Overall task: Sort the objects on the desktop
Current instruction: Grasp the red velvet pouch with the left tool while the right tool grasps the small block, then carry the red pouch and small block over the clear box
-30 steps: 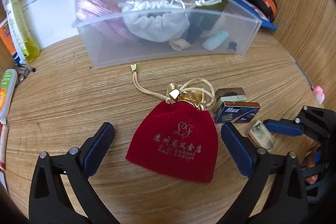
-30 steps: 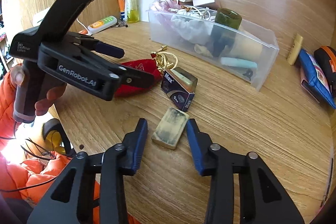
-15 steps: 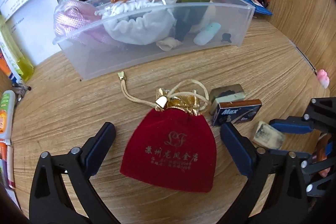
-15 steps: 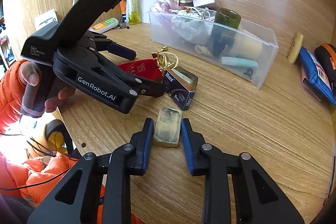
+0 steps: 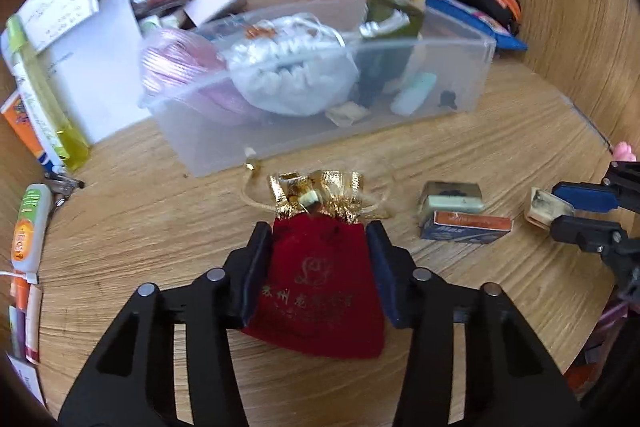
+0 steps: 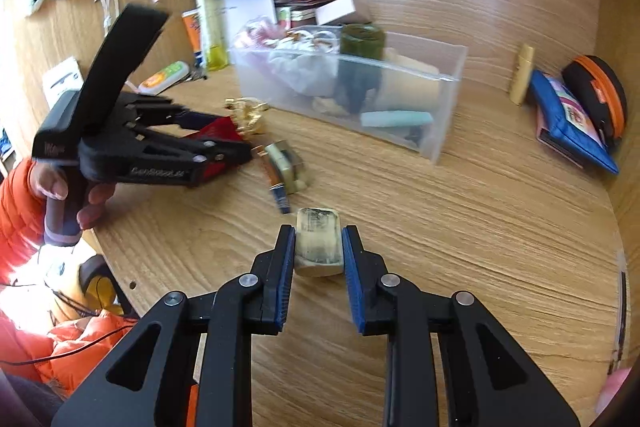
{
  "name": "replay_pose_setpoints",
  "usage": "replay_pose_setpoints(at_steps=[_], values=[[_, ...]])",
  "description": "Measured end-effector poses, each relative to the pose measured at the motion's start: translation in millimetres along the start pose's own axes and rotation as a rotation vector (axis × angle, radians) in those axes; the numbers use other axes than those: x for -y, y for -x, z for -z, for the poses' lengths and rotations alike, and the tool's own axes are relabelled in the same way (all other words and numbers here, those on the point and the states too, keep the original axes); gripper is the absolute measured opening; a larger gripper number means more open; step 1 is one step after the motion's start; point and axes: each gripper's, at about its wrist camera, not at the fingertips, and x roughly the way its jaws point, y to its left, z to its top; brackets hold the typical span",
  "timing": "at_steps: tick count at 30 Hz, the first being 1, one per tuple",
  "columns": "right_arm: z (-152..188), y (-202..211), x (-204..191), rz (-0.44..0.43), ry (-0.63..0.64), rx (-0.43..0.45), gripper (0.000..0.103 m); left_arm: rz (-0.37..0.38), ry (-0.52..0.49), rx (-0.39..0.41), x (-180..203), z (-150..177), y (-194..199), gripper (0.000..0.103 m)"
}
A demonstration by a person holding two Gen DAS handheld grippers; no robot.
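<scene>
My left gripper (image 5: 318,239) is shut on a red velvet pouch (image 5: 320,291) with a gold drawstring top, held just over the wooden desk; it also shows in the right wrist view (image 6: 212,131). My right gripper (image 6: 318,237) is shut on a dirty cream eraser (image 6: 319,247), also seen in the left wrist view (image 5: 544,207) at the right. A clear plastic bin (image 5: 460,67) with several pouches and small items stands behind. A small blue box (image 5: 466,229) and a second eraser (image 5: 450,201) lie between the grippers.
A white paper holder (image 5: 100,67), a yellow-green tube (image 5: 44,99), pens and a small white box stand at the back left. A blue pencil case (image 6: 568,119) and an orange-trimmed black case (image 6: 600,95) lie at the back right. Wooden walls enclose the desk.
Both grippers have closed: the left on the red pouch, the right on the cream eraser. The left gripper has moved forward over the pouch.
</scene>
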Motion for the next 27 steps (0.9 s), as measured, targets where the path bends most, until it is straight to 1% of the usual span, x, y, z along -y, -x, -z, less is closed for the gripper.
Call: replay_pose_setpoints(at_steps=[2,5,10,17,27], values=[[0,3,5,-0.008,-0.024,0.01,0.022,-0.015,0.003,0.022,-1,2,5,0.046],[-2,4,12,-0.001,-0.044,0.015,0.022,-0.004,0.031,0.036,-5,3,11,0.046],[-7,9,21,0.005,-0.071,0.03,0.022,0.013,0.084,0.091,-11,0,26,0.046],[-19,15,26,0.04,-0.057,0.053,0.022,0.017,0.117,0.17,-17,-8,49,0.046],[-45,23,26,0.093,-0.007,0.097,0.022,0.024,0.169,0.226,-28,-21,62,0.047]])
